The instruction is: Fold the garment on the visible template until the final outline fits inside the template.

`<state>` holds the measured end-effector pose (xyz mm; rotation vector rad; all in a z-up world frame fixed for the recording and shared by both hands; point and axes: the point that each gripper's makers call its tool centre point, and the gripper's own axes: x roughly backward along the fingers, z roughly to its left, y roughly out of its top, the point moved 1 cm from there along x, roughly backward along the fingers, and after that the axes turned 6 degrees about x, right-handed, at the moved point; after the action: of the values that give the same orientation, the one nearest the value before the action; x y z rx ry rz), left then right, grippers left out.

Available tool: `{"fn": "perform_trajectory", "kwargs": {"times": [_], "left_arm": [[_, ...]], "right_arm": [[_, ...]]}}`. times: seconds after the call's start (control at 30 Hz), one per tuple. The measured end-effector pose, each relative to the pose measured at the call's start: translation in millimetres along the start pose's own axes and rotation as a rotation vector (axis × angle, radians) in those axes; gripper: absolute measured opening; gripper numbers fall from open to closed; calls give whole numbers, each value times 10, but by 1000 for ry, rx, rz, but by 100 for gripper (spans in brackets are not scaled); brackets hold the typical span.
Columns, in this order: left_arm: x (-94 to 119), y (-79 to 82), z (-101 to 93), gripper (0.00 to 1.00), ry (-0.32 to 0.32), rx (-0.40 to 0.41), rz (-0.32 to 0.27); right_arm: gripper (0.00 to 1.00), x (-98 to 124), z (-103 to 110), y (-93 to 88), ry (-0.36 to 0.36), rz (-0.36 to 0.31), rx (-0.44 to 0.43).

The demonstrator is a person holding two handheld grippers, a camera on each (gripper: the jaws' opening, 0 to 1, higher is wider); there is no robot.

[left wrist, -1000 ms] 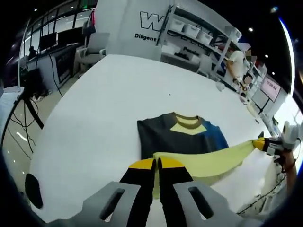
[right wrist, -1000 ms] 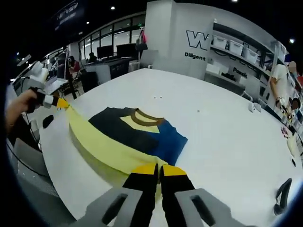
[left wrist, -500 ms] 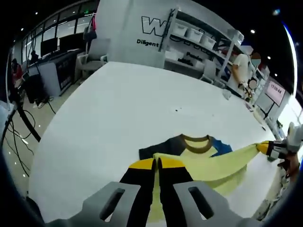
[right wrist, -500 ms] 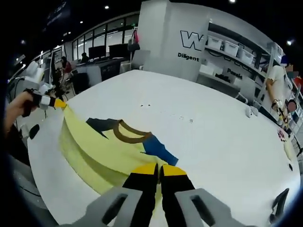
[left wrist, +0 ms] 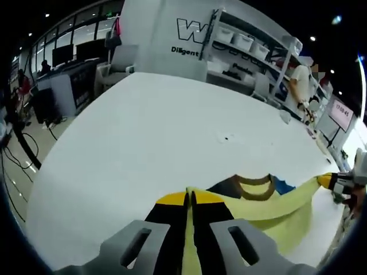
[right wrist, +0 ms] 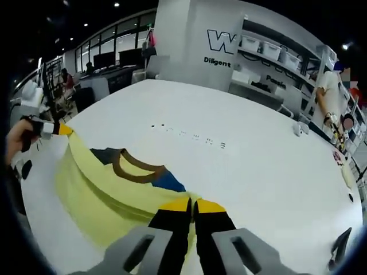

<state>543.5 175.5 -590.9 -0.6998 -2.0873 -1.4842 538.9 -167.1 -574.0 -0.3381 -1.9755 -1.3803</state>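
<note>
A yellow garment [left wrist: 269,215] with a brown collar [left wrist: 256,186] and dark and blue patches lies on the white table [left wrist: 143,132]. Its yellow hem is stretched between both grippers and carried over the body toward the collar. My left gripper [left wrist: 190,197] is shut on one end of the hem; the other gripper [left wrist: 332,182] holds the far end at the right. In the right gripper view my right gripper [right wrist: 192,204] is shut on the hem of the garment [right wrist: 100,189], and the left gripper [right wrist: 49,129] pinches the opposite end at the left. A row of small marks [right wrist: 189,136] runs across the table beyond the collar [right wrist: 129,172].
Shelving with white bins [left wrist: 246,43] and a wall sign [right wrist: 221,43] stand behind the table. A person [right wrist: 330,94] stands at the far right by the shelves. Desks with monitors [left wrist: 63,57] are at the left. A dark object [right wrist: 338,246] lies near the table's edge.
Both grippers have carried the yellow hem further forward over the garment. The dark and blue body is now almost covered, with little beyond the collar area left showing.
</note>
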Motion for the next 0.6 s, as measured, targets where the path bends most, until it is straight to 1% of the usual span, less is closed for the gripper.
{"fn": "perform_trajectory", "kwargs": {"times": [0.03,0.07,0.1,0.13,0.17,0.23,0.37,0.4,0.5,0.53,0.6], "left_arm": [[-26,-4,3,2,0,0,3],[-85,-20,15,2,10,-4,4],[-112,-49,27,2,16,-29,19],[-151,-89,52,2,30,-33,33],[-174,-105,63,2,33,-31,35],[-250,-115,97,2,41,-33,39],[-377,-120,121,2,38,-23,50],[-390,-125,128,2,39,-26,54],[-423,-142,153,2,47,-33,62],[-463,-170,177,2,47,-37,73],[-488,-184,182,2,48,-57,74]], "right_arm": [[0,-35,-13,-4,-2,3,-4],[0,-116,-35,-27,-2,15,-5],[0,-151,-49,-42,-6,22,-5],[0,-206,-82,-66,-16,32,-2],[0,-236,-96,-85,-20,40,-6],[0,-320,-109,-111,-22,51,-6],[0,-501,-125,-185,-19,87,20],[0,-518,-129,-191,-16,88,13],[0,-600,-136,-225,6,90,-47],[0,-627,-146,-241,11,92,-68],[0,-662,-160,-267,16,89,-102]]}}
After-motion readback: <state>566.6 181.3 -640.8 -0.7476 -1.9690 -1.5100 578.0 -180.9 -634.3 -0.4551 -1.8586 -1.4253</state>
